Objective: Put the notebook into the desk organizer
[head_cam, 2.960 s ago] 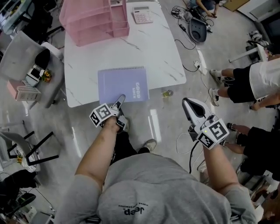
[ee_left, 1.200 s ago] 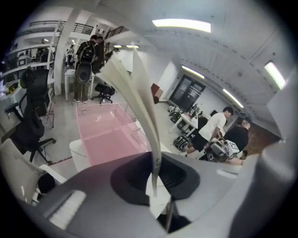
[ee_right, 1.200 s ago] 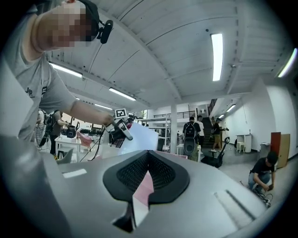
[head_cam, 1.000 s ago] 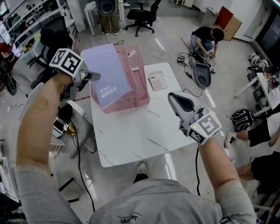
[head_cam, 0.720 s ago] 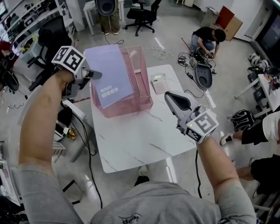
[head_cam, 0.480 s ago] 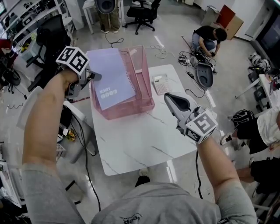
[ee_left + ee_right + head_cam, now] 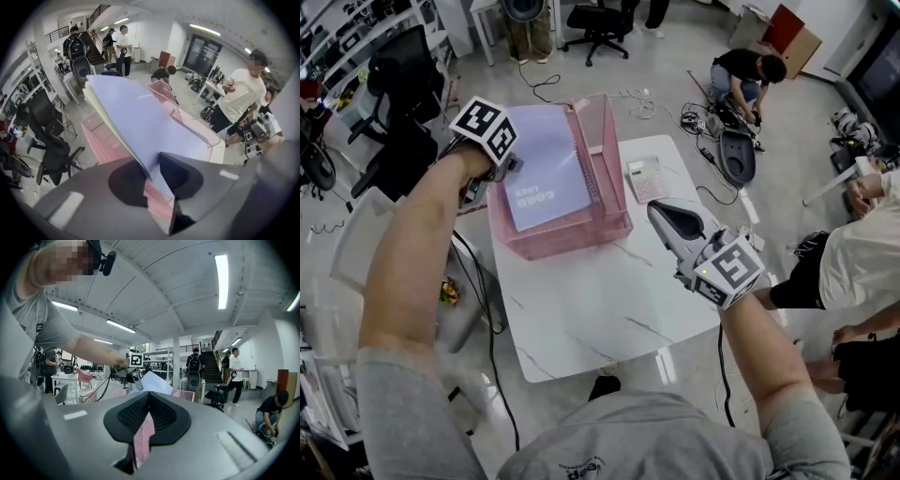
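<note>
The lilac spiral notebook (image 7: 546, 173) hangs tilted over the top of the pink mesh desk organizer (image 7: 581, 230), its lower edge down inside the top tray. My left gripper (image 7: 512, 164) is at the notebook's left edge, shut on it. In the left gripper view the notebook (image 7: 150, 122) runs between the jaws of the left gripper (image 7: 152, 161), which have just been opening a little, with the organizer (image 7: 101, 140) below. My right gripper (image 7: 664, 214) hovers shut and empty over the white table (image 7: 600, 300), right of the organizer; the right gripper (image 7: 149, 397) points at the notebook (image 7: 157, 383).
A pink-and-white calculator (image 7: 645, 178) lies on the table beside the organizer. Chairs (image 7: 394, 94) stand left of the table. A person (image 7: 748, 70) crouches on the floor at the back right, another person (image 7: 853, 272) stands close on the right, and cables lie on the floor.
My left gripper has carried the notebook down and to the right, lowering it from above the organizer into its top. The right gripper has shifted slightly left.
</note>
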Available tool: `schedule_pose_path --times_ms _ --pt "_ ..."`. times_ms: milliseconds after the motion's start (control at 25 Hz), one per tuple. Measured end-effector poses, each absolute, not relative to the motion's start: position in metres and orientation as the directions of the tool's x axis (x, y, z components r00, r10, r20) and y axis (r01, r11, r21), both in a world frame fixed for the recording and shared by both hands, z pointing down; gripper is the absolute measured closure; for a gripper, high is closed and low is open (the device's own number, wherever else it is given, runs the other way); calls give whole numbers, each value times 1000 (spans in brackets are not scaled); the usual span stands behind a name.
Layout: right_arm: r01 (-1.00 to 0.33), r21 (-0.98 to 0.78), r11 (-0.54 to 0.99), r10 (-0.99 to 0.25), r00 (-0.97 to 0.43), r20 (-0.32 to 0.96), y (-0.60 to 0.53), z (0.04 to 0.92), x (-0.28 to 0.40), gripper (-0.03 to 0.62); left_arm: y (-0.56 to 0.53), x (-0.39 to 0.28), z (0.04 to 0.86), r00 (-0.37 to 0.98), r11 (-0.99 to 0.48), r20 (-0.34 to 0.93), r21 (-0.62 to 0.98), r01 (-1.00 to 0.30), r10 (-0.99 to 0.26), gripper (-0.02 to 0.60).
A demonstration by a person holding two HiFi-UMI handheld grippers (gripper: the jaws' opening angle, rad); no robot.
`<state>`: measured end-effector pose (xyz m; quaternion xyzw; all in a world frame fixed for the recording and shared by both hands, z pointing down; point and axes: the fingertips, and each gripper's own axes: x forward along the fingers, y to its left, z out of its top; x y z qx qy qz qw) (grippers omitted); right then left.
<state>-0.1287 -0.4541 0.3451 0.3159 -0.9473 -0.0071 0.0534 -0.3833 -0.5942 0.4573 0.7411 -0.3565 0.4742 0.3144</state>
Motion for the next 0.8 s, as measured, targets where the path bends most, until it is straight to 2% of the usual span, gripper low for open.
schedule_pose_path --times_ms 160,280,400,520,640,800 --pt "-594 50 803 -596 -797 101 -456 350 -132 592 -607 -393 469 184 -531 940 3 -847 -288 395" --pt "-592 47 804 -594 -798 102 -458 356 -133 592 -615 -407 478 56 -526 931 -154 -837 -361 269" --pt "-589 46 807 -590 -801 101 -458 358 -133 592 -614 -403 481 -34 -569 893 -315 -760 -449 237" --pt "-586 42 809 -587 -803 105 -456 357 -133 592 -619 -378 475 21 -582 825 -380 -718 -565 215" --pt "-585 43 810 -586 -803 109 -455 357 -135 592 -619 -364 460 94 -537 762 -357 -764 -640 212" --pt "-585 47 810 -586 -802 111 -457 353 -131 592 -616 -359 426 112 -460 670 -370 -807 -734 213"
